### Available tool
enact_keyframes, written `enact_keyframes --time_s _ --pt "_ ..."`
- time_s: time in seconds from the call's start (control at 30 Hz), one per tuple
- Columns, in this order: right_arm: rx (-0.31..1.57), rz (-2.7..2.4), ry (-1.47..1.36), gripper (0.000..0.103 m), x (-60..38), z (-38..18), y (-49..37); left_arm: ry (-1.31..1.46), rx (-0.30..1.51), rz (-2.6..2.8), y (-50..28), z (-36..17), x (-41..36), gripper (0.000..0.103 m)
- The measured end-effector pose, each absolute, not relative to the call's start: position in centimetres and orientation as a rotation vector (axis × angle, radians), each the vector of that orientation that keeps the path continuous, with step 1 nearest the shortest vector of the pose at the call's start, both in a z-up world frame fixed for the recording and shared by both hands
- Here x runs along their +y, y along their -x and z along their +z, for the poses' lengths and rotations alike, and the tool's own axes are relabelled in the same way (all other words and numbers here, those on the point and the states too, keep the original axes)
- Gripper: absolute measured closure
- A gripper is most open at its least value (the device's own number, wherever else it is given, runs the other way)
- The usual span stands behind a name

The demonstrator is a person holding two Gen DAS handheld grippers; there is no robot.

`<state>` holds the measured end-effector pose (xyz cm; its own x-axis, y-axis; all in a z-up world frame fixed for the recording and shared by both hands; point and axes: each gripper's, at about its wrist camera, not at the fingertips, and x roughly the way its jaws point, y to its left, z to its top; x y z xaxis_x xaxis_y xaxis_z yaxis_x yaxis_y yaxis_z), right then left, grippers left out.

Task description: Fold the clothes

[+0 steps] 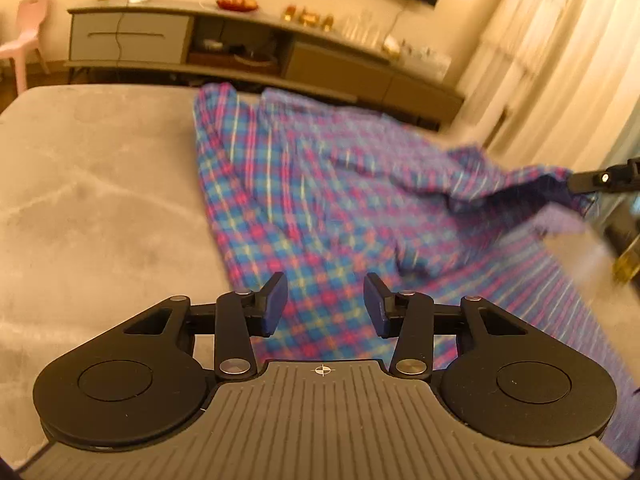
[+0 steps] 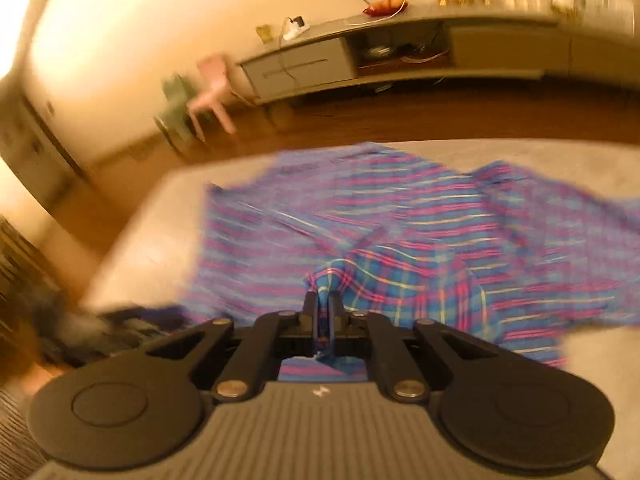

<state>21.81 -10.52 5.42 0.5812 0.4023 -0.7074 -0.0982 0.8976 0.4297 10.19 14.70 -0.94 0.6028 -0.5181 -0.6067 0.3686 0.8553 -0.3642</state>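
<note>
A blue, pink and yellow plaid shirt (image 1: 320,184) lies spread over a grey bed (image 1: 92,184). My left gripper (image 1: 326,306) hovers above the shirt's near part, open, with nothing between its blue pads. My right gripper (image 2: 324,308) is shut on a bunched fold of the plaid shirt (image 2: 400,240), and the cloth rises in a peak to its fingers. In the left wrist view the right gripper (image 1: 600,178) shows at the right edge, holding a lifted corner of the shirt above the bed.
A long low sideboard (image 1: 224,40) with small items on top runs along the far wall. A pink plastic chair (image 1: 28,36) stands at the far left. Pale curtains (image 1: 560,60) hang on the right. Wooden floor (image 2: 400,120) lies between the bed (image 2: 160,232) and the sideboard.
</note>
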Motion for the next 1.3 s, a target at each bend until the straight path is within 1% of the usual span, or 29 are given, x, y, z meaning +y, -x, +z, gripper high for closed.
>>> enact_keyframes --time_s 0.13,0.27,0.4,0.5,0.7,0.77,0.8,0.83,0.9,0.97,1.0,1.03,1.1,1.23,1.3 --pt "0.925 0.378 -0.482 0.098 -6.1 6.6 -23.0 0.343 0.74 -0.512 -10.6 0.1 16.6 0.065" --pt "0.923 0.421 -0.417 0.098 -1.2 6.5 -22.2 0.437 0.758 -0.52 -10.6 -0.2 17.7 0.065" --pt "0.936 0.389 -0.37 0.098 -0.4 5.5 -20.4 0.508 0.781 -0.545 -10.5 -0.6 18.1 0.064" --pt "0.933 0.35 -0.288 0.098 -0.4 4.6 -17.7 0.532 0.791 -0.573 -10.3 -0.6 17.8 0.063" --pt "0.908 0.231 -0.027 0.098 0.2 1.8 -12.9 0.518 0.801 -0.626 -9.6 -0.4 16.1 0.061" --pt "0.886 0.193 0.054 0.092 0.4 0.9 -12.1 0.511 0.811 -0.642 -9.3 -0.6 15.4 0.06" --pt "0.864 0.167 0.094 0.082 0.7 0.5 -11.7 0.506 0.815 -0.646 -9.2 -0.7 15.1 0.06" --pt "0.846 0.146 0.133 0.065 1.0 0.2 -11.6 0.501 0.817 -0.646 -9.1 -0.8 14.9 0.06" --pt "0.819 0.134 0.205 0.047 1.6 -0.7 -11.7 0.498 0.823 -0.647 -8.9 -1.0 14.6 0.059" --pt "0.813 0.104 0.273 0.049 1.6 -1.9 -12.4 0.497 0.826 -0.648 -8.9 -1.2 14.3 0.059" --pt "0.829 0.099 0.278 0.055 1.3 -2.4 -12.8 0.497 0.826 -0.649 -8.9 -1.2 14.2 0.059" --pt "0.844 0.096 0.281 0.076 1.1 -2.9 -13.1 0.498 0.826 -0.649 -8.9 -1.2 14.2 0.059" --pt "0.87 0.101 0.261 0.1 0.5 -3.2 -13.5 0.506 0.825 -0.649 -9.1 -1.3 14.2 0.059" --pt "0.809 0.186 0.085 0.101 -0.5 0.4 -11.3 0.58 0.807 -0.644 -10.0 -1.2 14.9 0.058" --pt "0.777 0.258 -0.017 0.101 -0.9 3.0 -9.4 0.633 0.794 -0.643 -10.4 -1.2 15.2 0.052"
